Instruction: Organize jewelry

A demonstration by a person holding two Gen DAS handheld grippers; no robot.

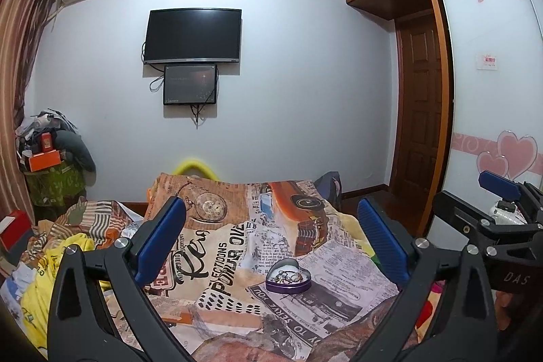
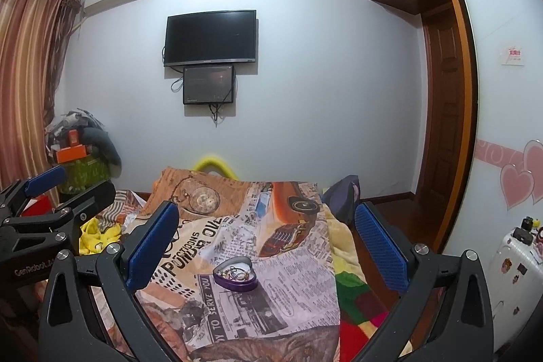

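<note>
A: Where does the left wrist view sit?
B: Above the bed (image 1: 237,246), looking forward and slightly down toward the far wall; the right gripper (image 1: 502,206) pokes in at its right edge.
A: And the right wrist view?
B: Beside it, same heading, same distance; the left gripper (image 2: 51,189) shows at its left edge.
A: Shared?
B: The bed, the tin (image 1: 288,277) (image 2: 236,273), the TV (image 1: 193,36) (image 2: 210,38)

Even, cool indoor light, source not in view. Soft shadows under the TV (image 1: 193,36) on the wall (image 1: 288,73). Both views show heavy fisheye bending: ceiling edge and wardrobe (image 2: 451,90) curve hard, corners vignette to black. Centre sharp, slight softness toward edges. No glare.
</note>
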